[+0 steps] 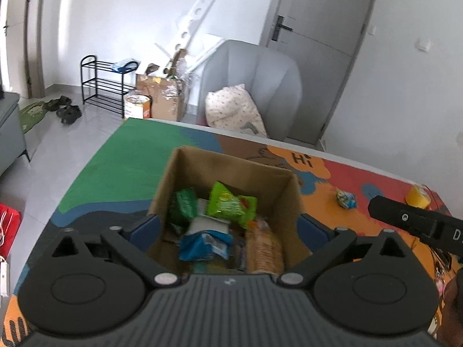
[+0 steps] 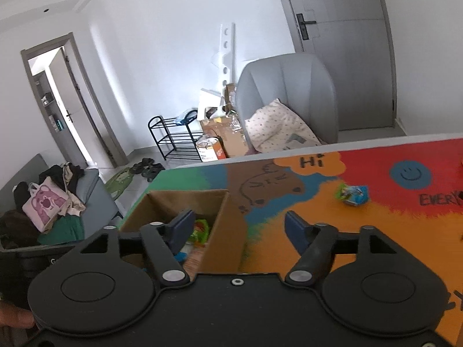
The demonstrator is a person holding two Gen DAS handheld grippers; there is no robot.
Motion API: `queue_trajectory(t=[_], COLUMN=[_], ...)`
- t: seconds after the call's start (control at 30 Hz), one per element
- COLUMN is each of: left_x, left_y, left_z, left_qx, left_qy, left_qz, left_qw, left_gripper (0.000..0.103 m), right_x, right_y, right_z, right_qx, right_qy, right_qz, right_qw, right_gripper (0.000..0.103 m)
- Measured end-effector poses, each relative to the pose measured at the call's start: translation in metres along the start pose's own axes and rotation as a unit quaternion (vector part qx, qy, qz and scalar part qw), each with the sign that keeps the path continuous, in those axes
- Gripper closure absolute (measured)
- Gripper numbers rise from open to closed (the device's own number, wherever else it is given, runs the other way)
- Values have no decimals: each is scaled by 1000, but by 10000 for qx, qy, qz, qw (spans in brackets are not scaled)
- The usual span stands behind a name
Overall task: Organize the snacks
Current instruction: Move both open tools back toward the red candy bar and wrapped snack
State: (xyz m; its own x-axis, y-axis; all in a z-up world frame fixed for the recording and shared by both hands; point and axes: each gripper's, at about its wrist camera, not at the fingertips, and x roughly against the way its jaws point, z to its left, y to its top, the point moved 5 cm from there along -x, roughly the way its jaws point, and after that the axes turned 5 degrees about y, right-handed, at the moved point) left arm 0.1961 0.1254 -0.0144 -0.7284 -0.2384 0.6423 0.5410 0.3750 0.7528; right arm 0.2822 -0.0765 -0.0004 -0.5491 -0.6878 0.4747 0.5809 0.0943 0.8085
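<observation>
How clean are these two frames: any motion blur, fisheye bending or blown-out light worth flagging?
Left wrist view: the snacks in the cardboard box are smeared by motion blur, and the left gripper stays sharp. Right wrist view: the small wrapped snack on the mat is soft, the table edge bows from fisheye distortion, and daylight washes out the open doorway.

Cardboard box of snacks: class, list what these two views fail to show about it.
- Cardboard box bottom: left wrist view, snack packets cover it.
- Packet labels: both views, blurred.
- Most contents: right wrist view, the box wall and right claw finger hide them.
</observation>
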Motion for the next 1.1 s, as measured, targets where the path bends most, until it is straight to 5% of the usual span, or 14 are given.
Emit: queue_trajectory(t=[0.23, 0.43, 1.1], left_x=[-4, -8, -45], left_y=[-1, -2, -7], left_z=[-28, -55, -136], left_qx=[-227, -365, -877], left_qy=[-74, -284, -680], left_qz=[117, 132, 180], left_qw=[9996, 9988, 9937], left_gripper=[2, 2, 7], right_x=[18, 32, 4], right_y=[0, -1, -33], right_z=[-27, -57, -135], right_qx=[-237, -369, -821], right_qy=[-2, -183, -601], right_qz=[-14, -44, 529], right_qw=[9997, 9991, 9934], right_gripper=[13, 13, 44])
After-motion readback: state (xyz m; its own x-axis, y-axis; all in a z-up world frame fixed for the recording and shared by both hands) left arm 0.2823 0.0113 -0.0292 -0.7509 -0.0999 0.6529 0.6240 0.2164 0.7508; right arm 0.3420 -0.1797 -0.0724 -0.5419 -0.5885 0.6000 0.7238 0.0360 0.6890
